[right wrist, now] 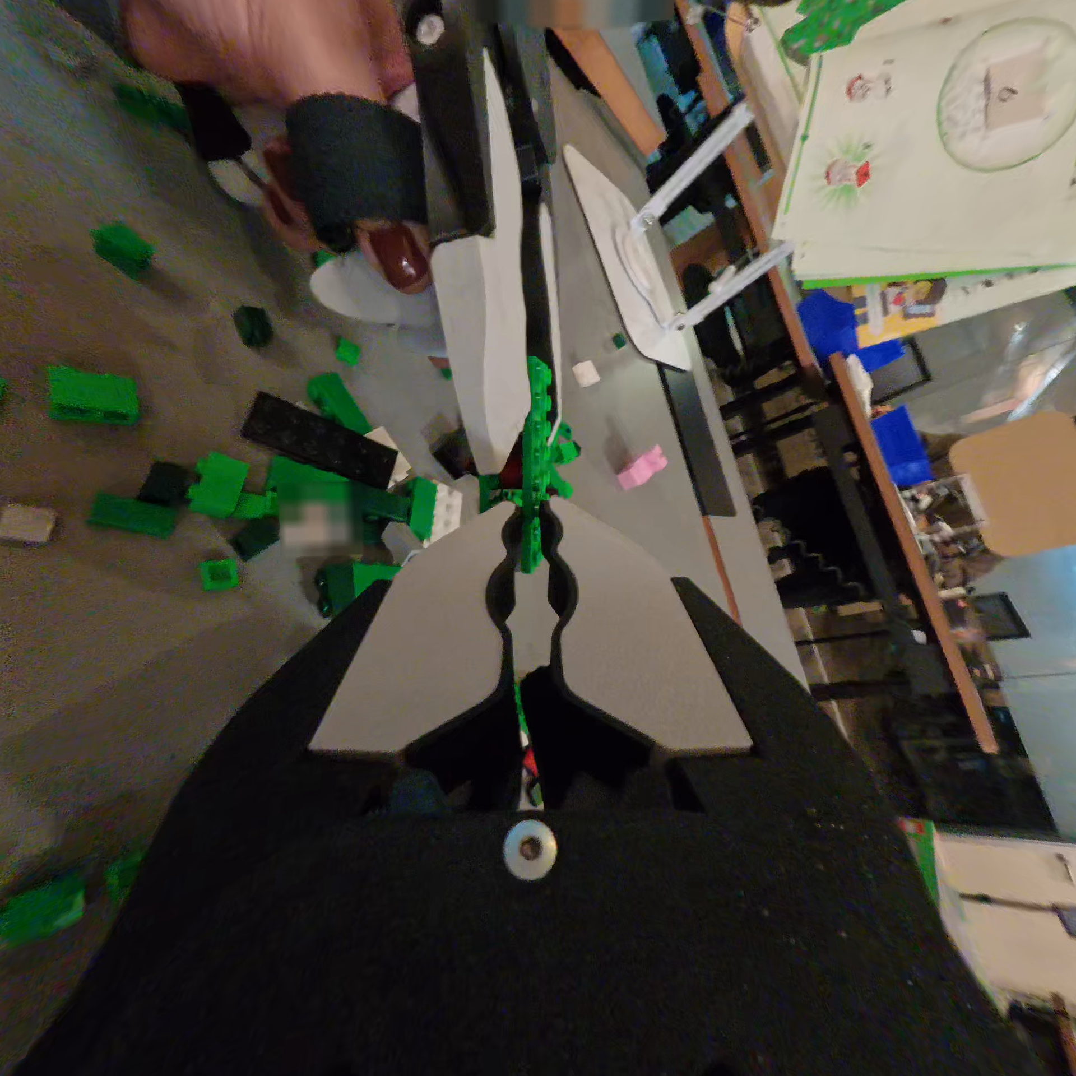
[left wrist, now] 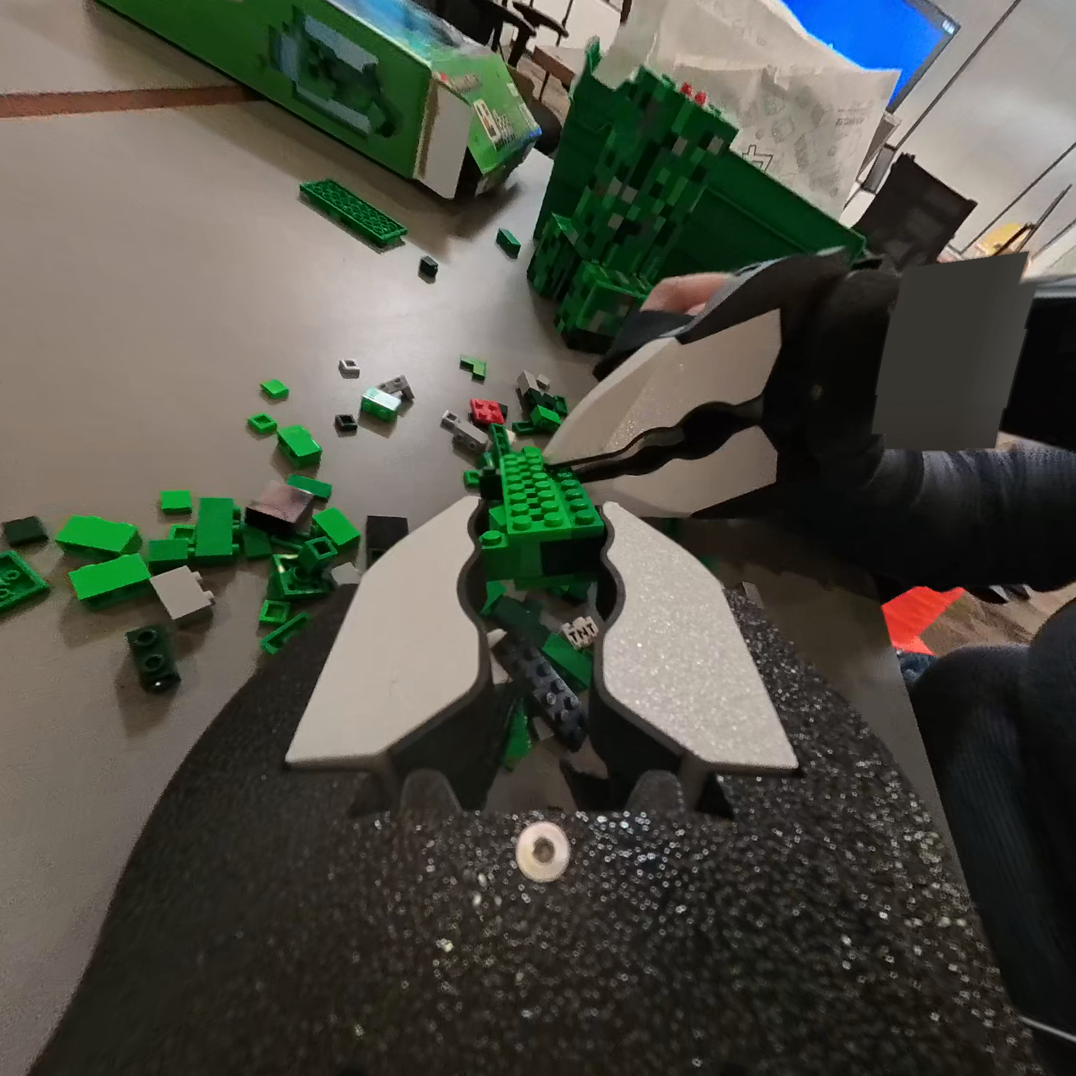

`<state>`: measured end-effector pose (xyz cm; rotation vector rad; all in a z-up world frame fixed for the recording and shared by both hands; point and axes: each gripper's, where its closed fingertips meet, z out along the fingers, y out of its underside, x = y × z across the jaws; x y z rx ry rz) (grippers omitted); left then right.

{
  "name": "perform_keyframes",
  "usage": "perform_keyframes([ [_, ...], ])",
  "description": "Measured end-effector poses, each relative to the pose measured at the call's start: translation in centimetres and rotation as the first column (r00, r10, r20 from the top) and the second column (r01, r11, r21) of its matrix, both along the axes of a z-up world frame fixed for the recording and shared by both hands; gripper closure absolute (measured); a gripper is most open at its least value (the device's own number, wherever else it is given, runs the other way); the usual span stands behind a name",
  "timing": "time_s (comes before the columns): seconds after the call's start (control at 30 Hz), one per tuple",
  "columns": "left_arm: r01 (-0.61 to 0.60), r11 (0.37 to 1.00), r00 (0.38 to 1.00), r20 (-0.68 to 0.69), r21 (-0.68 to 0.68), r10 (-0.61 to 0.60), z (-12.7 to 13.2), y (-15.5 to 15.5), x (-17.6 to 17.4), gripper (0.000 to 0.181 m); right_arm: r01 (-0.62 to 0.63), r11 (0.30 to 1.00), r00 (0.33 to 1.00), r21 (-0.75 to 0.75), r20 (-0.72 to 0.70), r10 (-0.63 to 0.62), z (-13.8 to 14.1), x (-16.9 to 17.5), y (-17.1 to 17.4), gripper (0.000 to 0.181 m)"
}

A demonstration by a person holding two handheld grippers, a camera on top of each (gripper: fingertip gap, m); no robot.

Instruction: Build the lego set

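My left gripper [left wrist: 541, 512] is shut on a small green brick assembly [left wrist: 547, 506] with a studded top, held above the table. My right gripper [left wrist: 556, 466] comes in from the right, with its tips at the assembly's far top edge. In the right wrist view my right gripper [right wrist: 530, 506] is shut on a thin green plate [right wrist: 533, 454], seen edge-on. The plate lies against the assembly between the left gripper's fingers [right wrist: 483, 349]. A hand holds the left gripper there.
Loose green, grey and black bricks [left wrist: 215, 535] are scattered on the grey table [left wrist: 145, 291]. A long green plate [left wrist: 352, 212], the green set box [left wrist: 372, 87], a tall green built model [left wrist: 629, 192] and an instruction booklet [left wrist: 774, 99] stand behind. A pink brick [right wrist: 640, 469] lies near the table edge. The grippers are tip to tip, or close to it. Both grippers' tips are roughly 25 centimetres from the tall green built model [left wrist: 629, 192].
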<state>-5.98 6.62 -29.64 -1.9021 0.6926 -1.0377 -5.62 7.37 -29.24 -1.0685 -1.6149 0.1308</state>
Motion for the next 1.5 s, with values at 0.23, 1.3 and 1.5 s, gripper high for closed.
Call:
perform_keyframes([
  [0.23, -0.049, 0.997, 0.995, 0.086, 0.061, 0.043, 1.5, 0.6, -0.8, 0.148, 0.011, 0.91, 0.962, -0.414, -0.243, -0.122, 1.3, -0.9, 0.5, 0.177],
  [1.3, 0.015, 0.999, 0.999, 0.03, -0.04, -0.014, -0.2, -0.2, -0.1, 0.148, 0.067, 0.985, 0.997, 0.16, 0.036, -0.074, -0.6, -1.1, 0.3, 0.175],
  [1.5, -0.031, 0.996, 0.998, 0.055, 0.084, 0.026, 1.2, 0.4, -0.3, 0.148, 0.084, 0.937, 0.973, -0.339, -0.174, -0.15, 0.1, -1.4, 0.6, 0.178],
])
